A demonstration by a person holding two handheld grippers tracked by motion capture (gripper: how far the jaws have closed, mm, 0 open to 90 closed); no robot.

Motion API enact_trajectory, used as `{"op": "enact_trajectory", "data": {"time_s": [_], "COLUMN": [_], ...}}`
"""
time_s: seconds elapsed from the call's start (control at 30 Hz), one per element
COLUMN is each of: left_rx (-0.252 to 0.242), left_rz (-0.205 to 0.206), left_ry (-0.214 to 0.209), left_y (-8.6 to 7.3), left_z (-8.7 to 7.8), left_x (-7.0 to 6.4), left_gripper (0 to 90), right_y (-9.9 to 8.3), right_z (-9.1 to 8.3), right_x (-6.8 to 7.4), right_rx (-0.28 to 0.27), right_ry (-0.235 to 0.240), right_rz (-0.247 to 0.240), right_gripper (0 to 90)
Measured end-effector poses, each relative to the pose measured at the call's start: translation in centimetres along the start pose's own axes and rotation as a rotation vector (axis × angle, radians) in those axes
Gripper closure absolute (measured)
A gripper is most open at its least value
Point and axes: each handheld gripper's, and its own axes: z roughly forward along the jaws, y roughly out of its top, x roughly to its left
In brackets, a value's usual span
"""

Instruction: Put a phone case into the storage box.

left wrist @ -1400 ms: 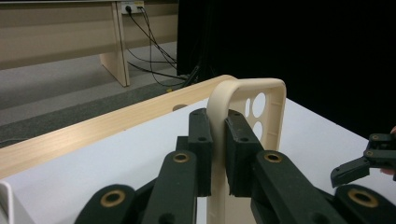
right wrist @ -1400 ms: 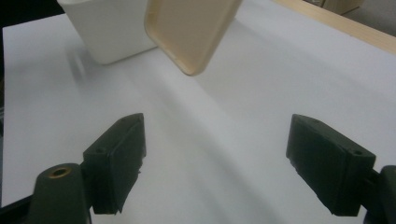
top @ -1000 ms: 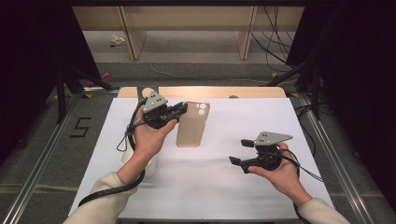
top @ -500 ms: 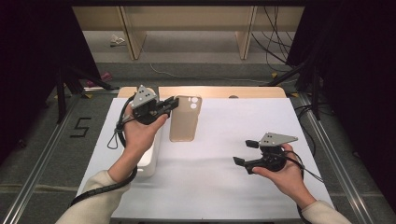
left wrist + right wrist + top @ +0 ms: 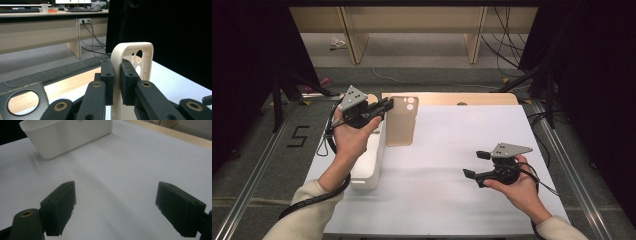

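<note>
The left gripper [image 5: 384, 106] is clamping the long edge of a beige phone case [image 5: 401, 121] and carrying it clear of the worktop [image 5: 447, 150], up at about eleven o'clock in the high view. The carrying step looks to be in hand. A white rectangular bin [image 5: 368, 160] is sitting just below the case, toward seven o'clock of it, so the next move probably calls for swinging the case over the bin's open mouth and letting go. The case is looking thin, matte and rubbery, with rounded corners and camera cut-outs [image 5: 137, 56]; the bin is smooth moulded plastic. The right gripper [image 5: 477, 164] is resting near four o'clock, jaws spread wide and holding nothing.
</note>
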Motion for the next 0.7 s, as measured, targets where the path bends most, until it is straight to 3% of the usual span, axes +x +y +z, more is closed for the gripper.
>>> {"op": "enact_trajectory", "data": {"time_s": [0.7], "left_rx": [-0.015], "left_rz": [0.000], "left_ry": [0.019], "left_y": [0.6], "left_z": [-0.9], "left_x": [1.5], "left_gripper": [81.8], "right_y": [-0.1], "right_z": [-0.2], "right_x": [-0.1], "right_rx": [-0.002], "right_ry": [-0.004], "right_rz": [0.002], "right_gripper": [17.2]}}
